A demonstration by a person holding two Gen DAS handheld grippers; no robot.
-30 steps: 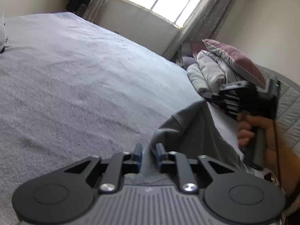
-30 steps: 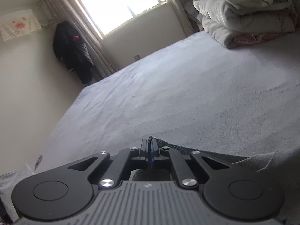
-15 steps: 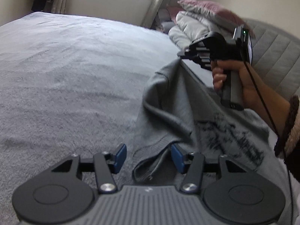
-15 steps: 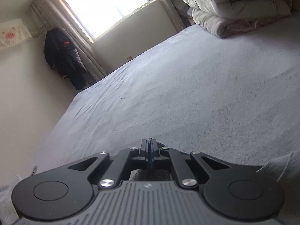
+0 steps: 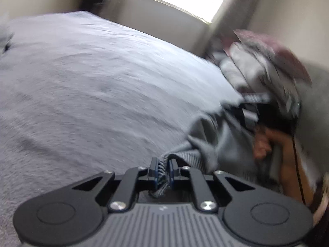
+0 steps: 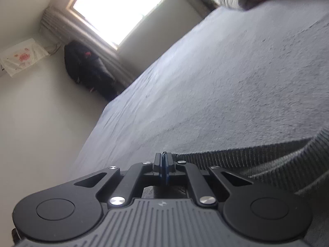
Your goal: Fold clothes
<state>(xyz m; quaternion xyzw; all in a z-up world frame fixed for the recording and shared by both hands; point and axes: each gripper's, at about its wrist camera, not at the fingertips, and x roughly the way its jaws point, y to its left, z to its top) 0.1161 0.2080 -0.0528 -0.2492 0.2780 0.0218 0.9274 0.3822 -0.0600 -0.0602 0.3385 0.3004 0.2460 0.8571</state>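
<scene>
A grey sweater (image 5: pixel 213 135) with a ribbed hem lies bunched on the grey bed cover. My left gripper (image 5: pixel 163 169) is shut on its ribbed edge, cloth pinched between the blue pads. My right gripper (image 6: pixel 164 164) is shut on another part of the ribbed hem (image 6: pixel 257 156), which stretches away to the right. In the left wrist view the right gripper (image 5: pixel 253 105) and the hand holding it show blurred at the right, by the sweater's far end.
The grey bed cover (image 5: pixel 92 86) spreads wide to the left and ahead. Folded quilts and a pink pillow (image 5: pixel 265 61) are stacked at the headboard. A window (image 6: pixel 123 10), a dark coat (image 6: pixel 88 70) and a wall are beyond the bed.
My left gripper was open over the sweater edge half a second ago and has shut on the ribbed hem. Both views have swung and blurred. The right gripper stays shut on the hem.
</scene>
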